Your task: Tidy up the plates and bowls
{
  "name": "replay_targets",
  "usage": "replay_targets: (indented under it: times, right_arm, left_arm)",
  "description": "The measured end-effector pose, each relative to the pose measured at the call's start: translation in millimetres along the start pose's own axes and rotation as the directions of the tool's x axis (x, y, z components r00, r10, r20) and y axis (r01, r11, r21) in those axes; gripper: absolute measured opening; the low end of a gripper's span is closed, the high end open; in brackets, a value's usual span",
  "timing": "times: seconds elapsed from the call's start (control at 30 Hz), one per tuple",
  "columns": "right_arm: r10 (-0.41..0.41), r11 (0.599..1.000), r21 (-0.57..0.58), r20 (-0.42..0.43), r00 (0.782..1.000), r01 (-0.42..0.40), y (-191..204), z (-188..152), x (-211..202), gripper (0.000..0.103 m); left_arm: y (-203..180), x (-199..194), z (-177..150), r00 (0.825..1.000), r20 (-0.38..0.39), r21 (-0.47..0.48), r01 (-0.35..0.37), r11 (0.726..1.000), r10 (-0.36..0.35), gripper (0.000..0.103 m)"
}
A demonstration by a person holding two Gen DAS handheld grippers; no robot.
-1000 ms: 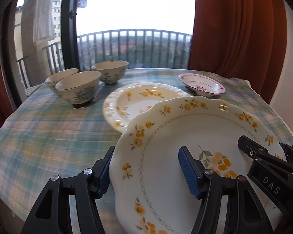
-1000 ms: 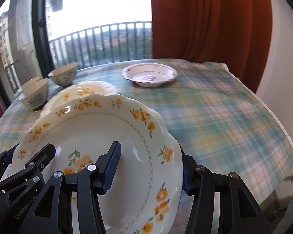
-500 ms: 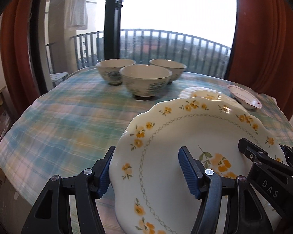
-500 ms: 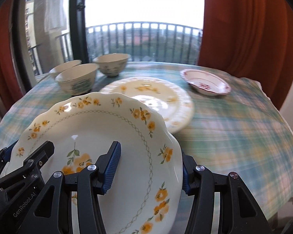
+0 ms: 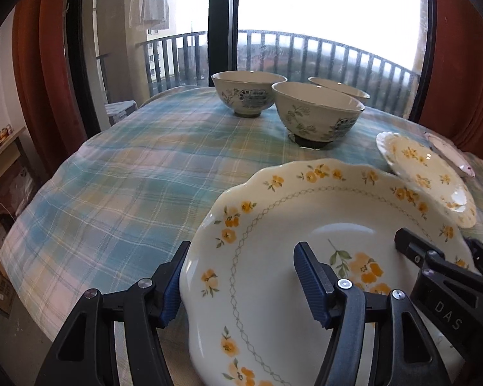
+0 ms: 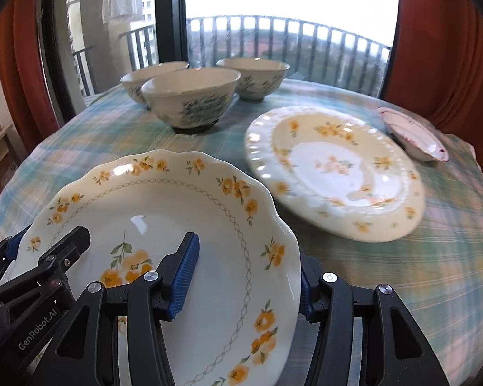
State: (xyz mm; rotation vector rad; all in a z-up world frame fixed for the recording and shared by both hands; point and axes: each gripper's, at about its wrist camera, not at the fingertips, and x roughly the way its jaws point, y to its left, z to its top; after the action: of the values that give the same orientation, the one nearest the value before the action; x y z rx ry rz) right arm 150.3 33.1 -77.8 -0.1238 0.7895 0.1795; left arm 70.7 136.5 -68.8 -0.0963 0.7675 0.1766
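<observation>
Both grippers hold one cream plate with yellow flowers [image 5: 306,225] [image 6: 164,212] above the table's near side. My left gripper [image 5: 241,283] is shut on its left rim and my right gripper [image 6: 244,276] is shut on its right rim. A second yellow-flowered plate [image 6: 335,170] [image 5: 425,173] lies on the plaid tablecloth [image 5: 128,177] to the right. Three floral bowls [image 6: 190,99] [image 5: 315,115] stand at the back. A small pink-trimmed dish [image 6: 415,135] [image 5: 450,154] sits at the far right.
The round table's edge [image 5: 32,257] drops off at the left, with a shelf and clutter [image 5: 0,148] beyond. A balcony door, railing [image 6: 273,38] and red curtains [image 6: 450,48] stand behind the table.
Both grippers have swung left with the held plate. The bowls now appear nearer and more central, and the second plate and pink dish have shifted to the right.
</observation>
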Motion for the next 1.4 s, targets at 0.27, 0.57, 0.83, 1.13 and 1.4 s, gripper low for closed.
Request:
replay_targets:
  times: [0.27,0.57,0.83,1.13,1.4]
  right_arm:
    - [-0.013,0.999,0.030,0.004,1.000,0.013,1.4,1.9,6.6,0.058]
    - [-0.046,0.998,-0.033,-0.004,0.999,0.045,8.1,-5.3,-0.1,0.068]
    - [-0.014,1.000,-0.002,0.040,0.999,0.015,-2.9,-10.5,-31.4,0.069]
    - [0.011,1.000,0.011,0.082,0.997,-0.012,-19.5,-3.1,-62.6,0.073]
    - [0.001,0.998,0.055,0.108,0.994,-0.007,-54.5,15.5,-79.1,0.073]
  left_arm:
    - [1.4,4.4,3.3,1.000,0.011,0.031,-0.012,0.999,0.012,0.065]
    - [2.9,-0.2,-1.4,0.999,-0.050,-0.001,0.010,1.000,-0.010,0.075]
    - [-3.3,-21.1,-9.5,0.999,-0.050,-0.023,0.007,1.000,-0.008,0.078]
    - [-18.1,-51.3,1.7,1.000,-0.007,-0.043,-0.007,0.999,0.006,0.081]
    - [-48.9,-69.5,24.1,0.998,0.052,-0.012,0.018,1.000,-0.017,0.082]
